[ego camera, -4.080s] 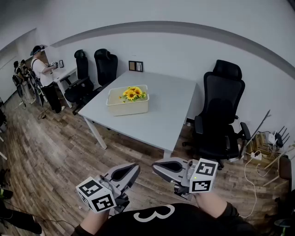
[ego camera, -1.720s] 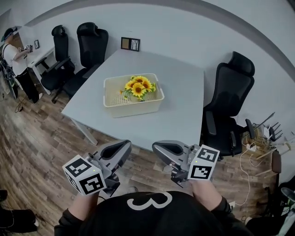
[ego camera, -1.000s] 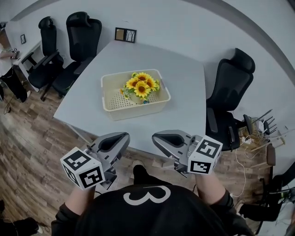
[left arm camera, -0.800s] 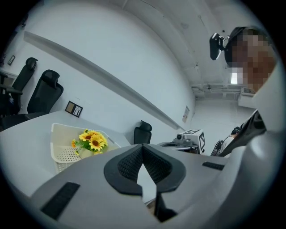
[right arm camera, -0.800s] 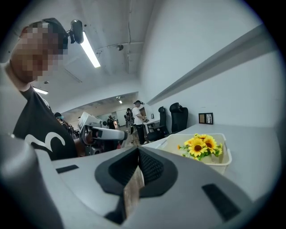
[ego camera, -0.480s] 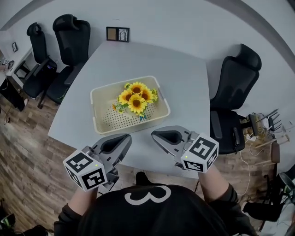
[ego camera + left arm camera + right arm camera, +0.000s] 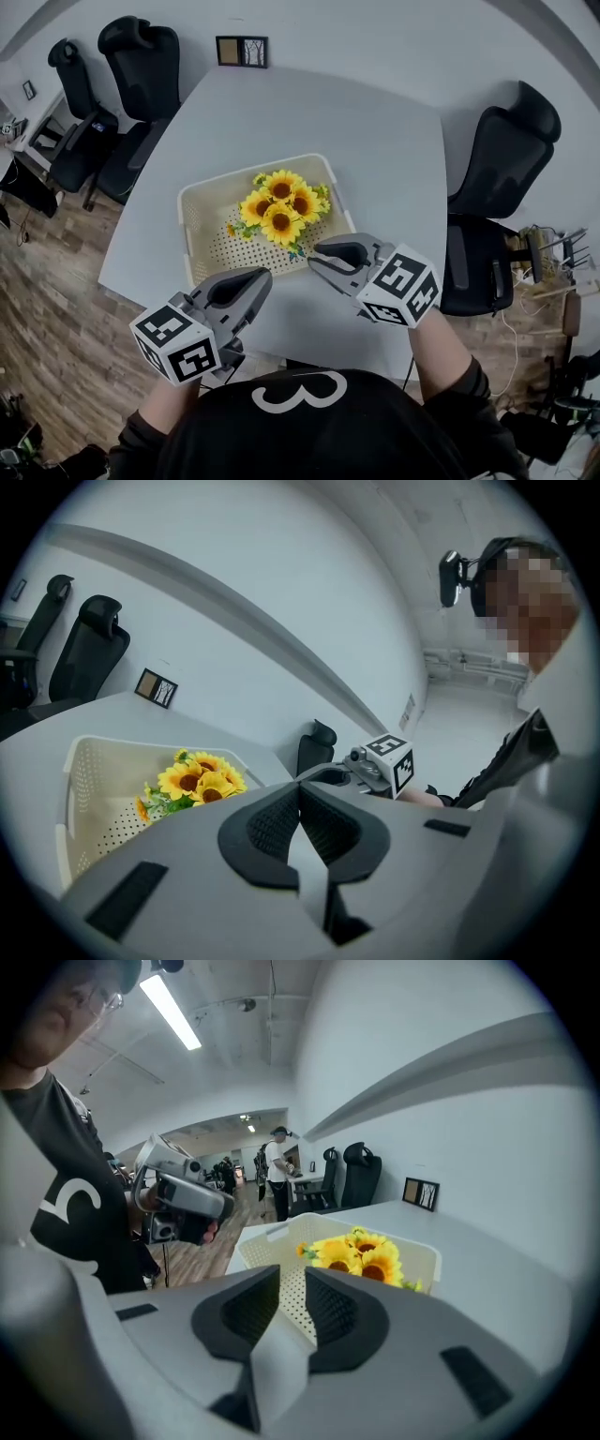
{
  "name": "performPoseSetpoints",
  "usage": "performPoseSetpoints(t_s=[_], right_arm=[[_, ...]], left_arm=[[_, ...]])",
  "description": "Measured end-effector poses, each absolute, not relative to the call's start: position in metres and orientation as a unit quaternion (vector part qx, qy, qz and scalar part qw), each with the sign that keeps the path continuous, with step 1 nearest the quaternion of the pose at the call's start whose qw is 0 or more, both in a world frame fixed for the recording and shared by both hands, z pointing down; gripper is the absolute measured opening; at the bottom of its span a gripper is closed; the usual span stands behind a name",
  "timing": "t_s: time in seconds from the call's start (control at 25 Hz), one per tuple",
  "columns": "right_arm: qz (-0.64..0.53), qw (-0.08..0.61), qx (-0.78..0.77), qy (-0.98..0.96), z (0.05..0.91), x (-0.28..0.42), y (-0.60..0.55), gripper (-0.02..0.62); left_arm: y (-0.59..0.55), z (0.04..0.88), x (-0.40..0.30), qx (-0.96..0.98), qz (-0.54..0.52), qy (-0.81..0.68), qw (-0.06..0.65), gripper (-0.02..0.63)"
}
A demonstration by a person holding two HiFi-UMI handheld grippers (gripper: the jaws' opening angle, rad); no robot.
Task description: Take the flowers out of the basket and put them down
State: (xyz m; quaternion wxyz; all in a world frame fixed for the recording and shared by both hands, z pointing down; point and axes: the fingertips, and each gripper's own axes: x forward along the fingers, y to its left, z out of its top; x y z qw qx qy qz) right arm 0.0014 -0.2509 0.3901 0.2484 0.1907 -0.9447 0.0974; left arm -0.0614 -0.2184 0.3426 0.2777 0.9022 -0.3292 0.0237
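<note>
On the grey table (image 7: 394,141), around its middle: cream perforated basket (image 7: 191,208), upright. Sunflower bunch (image 7: 279,208) lies inside it, in the half toward 3 o'clock, blooms up, stems toward the near wall at 5 o'clock.

Right gripper (image 7: 315,256): at 5 o'clock of the bunch, tip at the basket's near rim, just beside the stems, not touching as far as can be seen. Its jaws have just been opening; they stand a narrow slit apart with nothing between them.

Left gripper (image 7: 266,275): at 6 o'clock of the basket, tip just outside the near wall. Fingers pressed together, empty.

Black chair (image 7: 506,150) at 3 o'clock of the table.
</note>
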Motion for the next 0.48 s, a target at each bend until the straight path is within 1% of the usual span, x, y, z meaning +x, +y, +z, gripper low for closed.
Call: performPoseSetpoints(t_s=[0.04,0.24,0.32,0.44,0.48], right_arm=[[0.097,0.261,0.187,-0.942,0.397,0.001,-0.255,0.086],[0.079,0.307,0.192,-0.929,0.425,-0.001,-0.277,0.119],[0.074,0.320,0.194,-0.925,0.434,-0.001,-0.284,0.145],[0.067,0.357,0.196,-0.911,0.452,0.002,-0.294,0.176],[0.062,0.371,0.199,-0.905,0.457,0.003,-0.297,0.176]], left_arm=[[-0.221,0.344,-0.062,0.901,0.027,-0.332,0.279,0.012],[-0.234,0.352,-0.071,0.894,0.042,-0.346,0.283,0.012],[-0.239,0.356,-0.076,0.887,0.037,-0.353,0.294,0.012],[-0.244,0.359,-0.082,0.882,0.029,-0.359,0.304,0.012],[-0.245,0.359,-0.084,0.882,0.029,-0.360,0.303,0.012]])
